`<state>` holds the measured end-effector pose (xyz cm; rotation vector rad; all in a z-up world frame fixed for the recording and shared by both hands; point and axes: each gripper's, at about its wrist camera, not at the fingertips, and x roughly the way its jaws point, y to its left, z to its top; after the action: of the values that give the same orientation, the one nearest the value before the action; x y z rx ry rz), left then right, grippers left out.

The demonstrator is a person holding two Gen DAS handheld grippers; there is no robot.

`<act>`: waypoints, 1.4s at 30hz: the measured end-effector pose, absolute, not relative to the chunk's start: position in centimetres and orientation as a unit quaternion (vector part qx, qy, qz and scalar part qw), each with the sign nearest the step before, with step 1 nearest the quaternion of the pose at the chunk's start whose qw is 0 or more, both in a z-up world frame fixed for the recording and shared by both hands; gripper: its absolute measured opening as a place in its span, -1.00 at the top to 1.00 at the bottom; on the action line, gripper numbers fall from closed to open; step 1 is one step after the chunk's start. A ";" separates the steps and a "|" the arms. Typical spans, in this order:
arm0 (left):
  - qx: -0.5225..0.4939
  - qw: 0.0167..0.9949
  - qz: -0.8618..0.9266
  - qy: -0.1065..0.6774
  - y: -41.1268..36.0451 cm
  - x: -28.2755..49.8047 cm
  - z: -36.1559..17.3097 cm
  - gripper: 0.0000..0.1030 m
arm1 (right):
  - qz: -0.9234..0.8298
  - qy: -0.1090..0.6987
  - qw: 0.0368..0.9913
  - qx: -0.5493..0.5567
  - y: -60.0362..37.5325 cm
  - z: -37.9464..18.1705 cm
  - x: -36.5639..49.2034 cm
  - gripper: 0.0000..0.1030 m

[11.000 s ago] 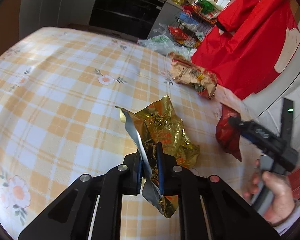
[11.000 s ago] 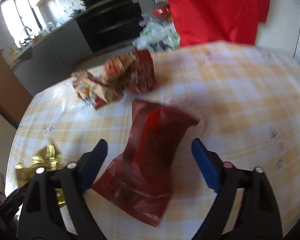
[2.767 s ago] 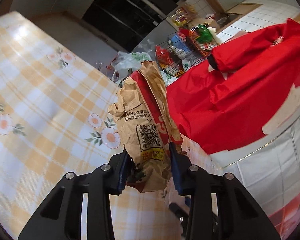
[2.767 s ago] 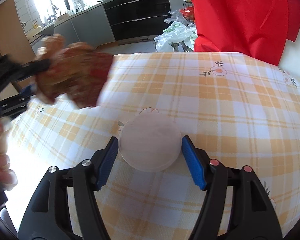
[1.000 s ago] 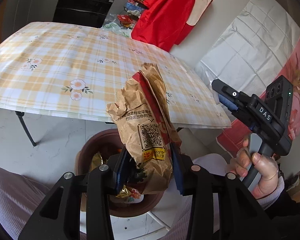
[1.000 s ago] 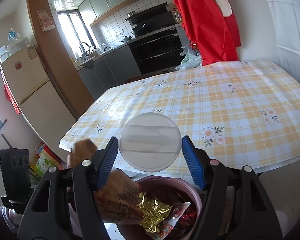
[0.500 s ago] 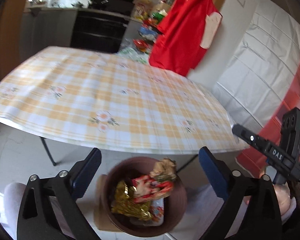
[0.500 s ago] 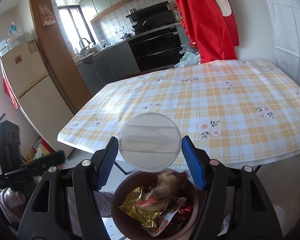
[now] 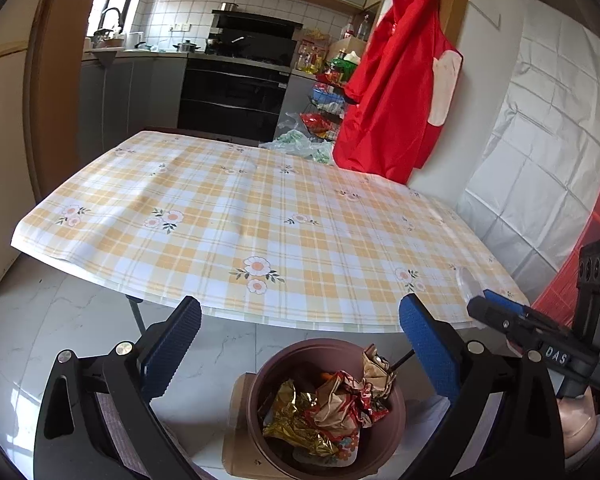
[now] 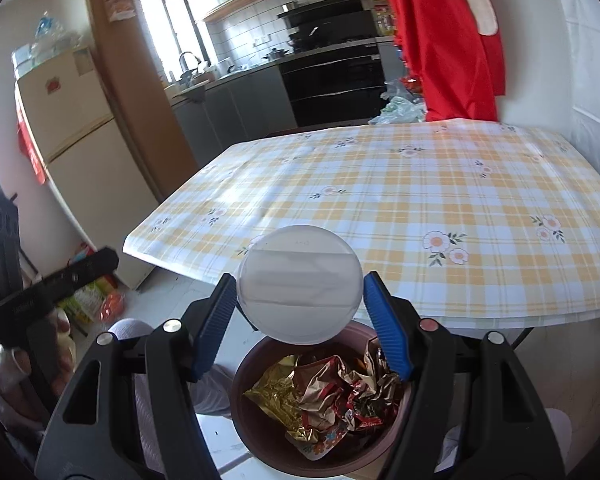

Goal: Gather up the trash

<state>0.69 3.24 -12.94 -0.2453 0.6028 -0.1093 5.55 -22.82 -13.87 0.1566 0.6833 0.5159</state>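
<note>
Right gripper [image 10: 300, 312] fingers clamped on white lid [image 10: 299, 283], lower centre, directly above bin [image 10: 260, 436]. Recommended: release squarely over wrappers [image 10: 332, 396]. Left gripper [image 9: 300, 344] fingers apart, empty.

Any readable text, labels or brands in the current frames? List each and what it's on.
"DAS": white letters on the body of the right gripper, seen from the left wrist view.
Left gripper body, right wrist view: faint printing, too blurred to read.
White round lid clamped in the right gripper: small embossed marks near its top edge, unreadable.
Wrappers in the brown bin: print too crumpled to read.
Fridge stickers: illegible.
</note>
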 end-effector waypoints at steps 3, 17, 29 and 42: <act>-0.128 0.947 -0.041 0.292 4.0 0.4 -12.7 -0.88 | 0.260 0.331 0.905 0.061 -21.9 -13.7 5.3 -0.29; -0.113 0.949 -0.030 0.294 4.2 0.2 -12.7 -0.88 | 0.263 0.328 0.907 0.024 -19.9 -13.5 4.7 -0.86; -0.090 0.951 -0.027 0.293 3.5 0.2 -12.6 -0.88 | 0.205 0.334 0.919 0.047 -22.0 -13.7 5.5 -0.88; -0.024 0.965 -0.022 0.262 1.9 1.4 -8.9 -0.88 | 0.157 0.311 0.937 0.002 -22.7 -9.8 6.1 -0.89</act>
<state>1.36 1.90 -8.93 -0.0479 0.5300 -0.0443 6.08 -22.70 -9.77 0.0044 0.6363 0.3208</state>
